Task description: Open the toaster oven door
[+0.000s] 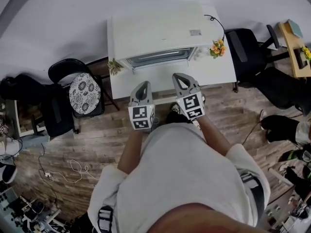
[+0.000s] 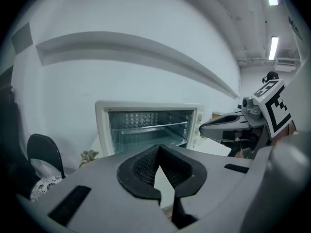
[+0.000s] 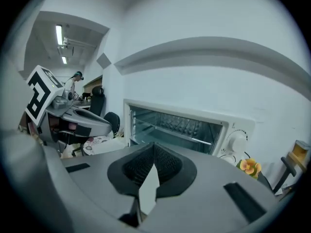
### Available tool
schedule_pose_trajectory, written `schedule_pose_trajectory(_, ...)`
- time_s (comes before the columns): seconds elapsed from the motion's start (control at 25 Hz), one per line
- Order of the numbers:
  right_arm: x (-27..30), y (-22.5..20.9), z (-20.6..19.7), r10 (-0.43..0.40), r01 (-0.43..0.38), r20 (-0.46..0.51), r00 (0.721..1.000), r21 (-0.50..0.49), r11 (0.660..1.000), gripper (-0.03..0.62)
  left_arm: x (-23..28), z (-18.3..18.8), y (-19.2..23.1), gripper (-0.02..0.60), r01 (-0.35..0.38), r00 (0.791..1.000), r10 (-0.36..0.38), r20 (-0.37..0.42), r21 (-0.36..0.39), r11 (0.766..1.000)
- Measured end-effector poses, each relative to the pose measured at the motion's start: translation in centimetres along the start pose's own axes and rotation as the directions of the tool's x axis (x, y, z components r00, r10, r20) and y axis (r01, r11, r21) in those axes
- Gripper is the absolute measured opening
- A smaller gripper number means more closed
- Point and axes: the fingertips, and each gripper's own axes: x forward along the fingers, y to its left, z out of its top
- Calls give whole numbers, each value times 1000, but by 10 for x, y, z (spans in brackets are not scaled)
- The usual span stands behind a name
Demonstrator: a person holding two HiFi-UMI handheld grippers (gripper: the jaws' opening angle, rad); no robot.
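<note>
Left gripper (image 1: 143, 85) and right gripper (image 1: 181, 78) side by side, pointing slightly down | jaws clenched, empty | toaster oven (image 1: 158, 57) ahead on worktop (image 1: 216, 72) | its label (image 1: 195, 32) unreadable

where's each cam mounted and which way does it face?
Head view: on the person's head, steeply down at toaster oven on white table; torso, forearms, left gripper, right gripper show.
Left gripper view: on the left gripper, along its shut jaws toward the toaster oven; right gripper at right.
Right gripper view: on the right gripper, along its shut jaws toward the toaster oven; left gripper at left.
Shared: all see the toaster oven.
</note>
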Motion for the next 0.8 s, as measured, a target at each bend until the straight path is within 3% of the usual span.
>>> schedule_pose_trajectory(0.36, -19, -19, 49, -56, 59, 130, 990, -21, 998, 2, -19, 63, 1, 18, -30, 987, 23, 160, 38, 999)
schedule_pose_trajectory(0.8, -30, -25, 82, -74, 86, 190, 979, -58, 995, 0, -28, 113, 1, 18, -35, 964, 16, 266, 67, 997)
